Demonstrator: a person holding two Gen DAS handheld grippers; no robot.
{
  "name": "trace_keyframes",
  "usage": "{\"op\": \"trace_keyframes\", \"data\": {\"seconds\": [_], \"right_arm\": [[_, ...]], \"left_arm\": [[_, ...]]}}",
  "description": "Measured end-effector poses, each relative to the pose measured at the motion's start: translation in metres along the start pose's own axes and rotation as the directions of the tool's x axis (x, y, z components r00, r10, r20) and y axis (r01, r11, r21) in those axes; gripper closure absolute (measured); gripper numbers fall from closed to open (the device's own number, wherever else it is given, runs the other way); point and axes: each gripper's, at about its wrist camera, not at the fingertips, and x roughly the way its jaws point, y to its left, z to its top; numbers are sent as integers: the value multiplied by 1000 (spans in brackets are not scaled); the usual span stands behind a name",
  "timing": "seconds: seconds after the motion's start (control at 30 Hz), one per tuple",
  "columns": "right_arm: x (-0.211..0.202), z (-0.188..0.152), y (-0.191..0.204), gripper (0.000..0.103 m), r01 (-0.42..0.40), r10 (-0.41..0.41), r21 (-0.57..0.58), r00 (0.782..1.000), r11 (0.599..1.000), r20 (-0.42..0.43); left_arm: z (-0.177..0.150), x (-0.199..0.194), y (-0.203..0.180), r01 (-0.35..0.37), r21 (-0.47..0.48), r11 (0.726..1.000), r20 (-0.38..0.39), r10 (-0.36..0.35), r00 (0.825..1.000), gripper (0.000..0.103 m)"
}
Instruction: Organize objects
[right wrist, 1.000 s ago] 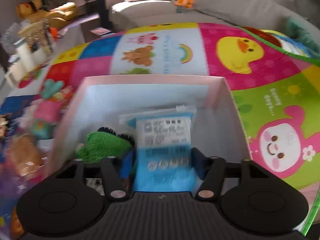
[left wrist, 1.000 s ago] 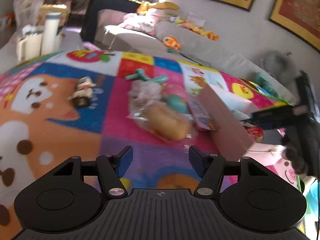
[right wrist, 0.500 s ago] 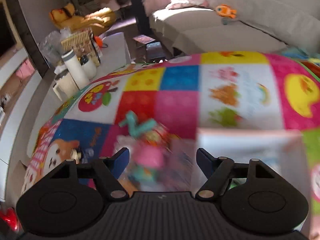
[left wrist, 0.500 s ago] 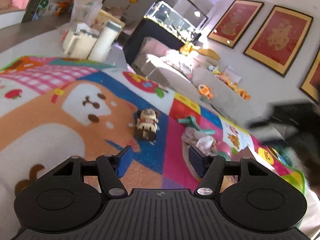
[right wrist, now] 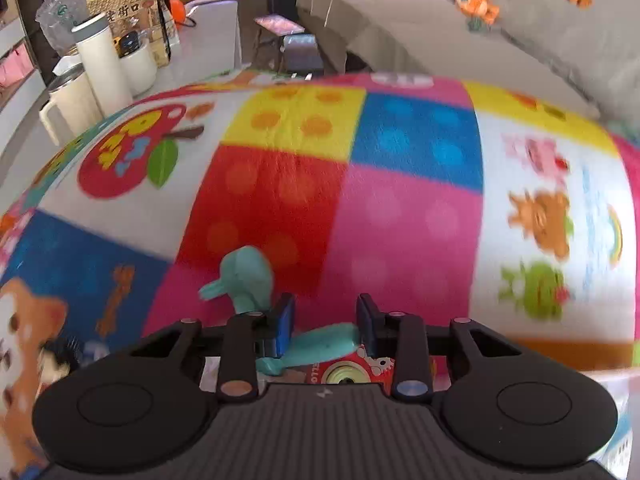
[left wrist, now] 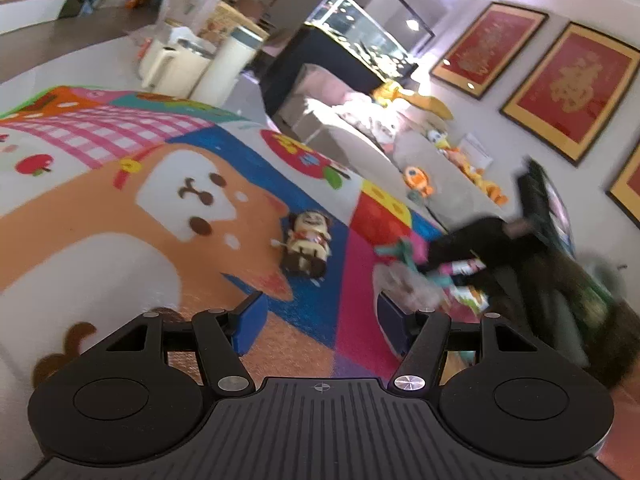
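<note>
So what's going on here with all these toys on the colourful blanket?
A person is tidying toys with a two-finger gripper in each hand. The right gripper is closing on a teal toy that lies between its fingers on the play mat, above a small red toy. The left gripper hangs open and empty over the mat, with a small doll figure lying ahead of it.

Two low wrist views, shared play mat (left wrist: 120,240)
</note>
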Motion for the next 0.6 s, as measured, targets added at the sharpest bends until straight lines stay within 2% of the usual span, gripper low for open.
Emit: {"op": "trace_keyframes", "data": {"seconds": [0.07,0.17,0.23,0.3,0.33,0.37,0.4,0.43,0.5,0.6], "right_arm": [[-13,-15,-8,76,-55,55,22,998,998,-21],[-36,-46,-7,76,-137,140,36,986,990,-92],[-55,-74,2,76,-218,214,-6,964,976,-158],[-76,-94,7,76,-330,315,-24,919,944,-237],[-88,-96,5,75,-356,340,-36,914,934,-220],[-103,-94,2,75,-339,326,-59,931,939,-164],[-114,-89,-4,72,-276,269,-75,959,958,-88],[-118,-82,-10,70,-207,206,-68,978,976,-25],[-113,-69,-17,70,-102,104,-58,994,993,33],[-84,-54,-15,71,26,-22,-76,999,997,43]], "left_arm": [[1,-2,0,-11,5,1000,10,11,1000,37],[1,-2,0,-20,-1,1000,1,20,1000,37],[2,-2,1,-19,-4,1000,2,19,1000,37],[2,-1,2,-18,-9,1000,0,18,1000,37],[2,-1,2,-16,-13,1000,-3,16,1000,37],[2,0,3,-17,-16,1000,-6,17,1000,37],[2,1,3,-18,-19,1000,-5,18,1000,37],[2,1,4,-17,-21,1000,-3,17,1000,37],[2,2,4,-15,-21,1000,-1,15,1000,37],[2,2,5,-7,-25,1000,4,8,1000,37]]}}
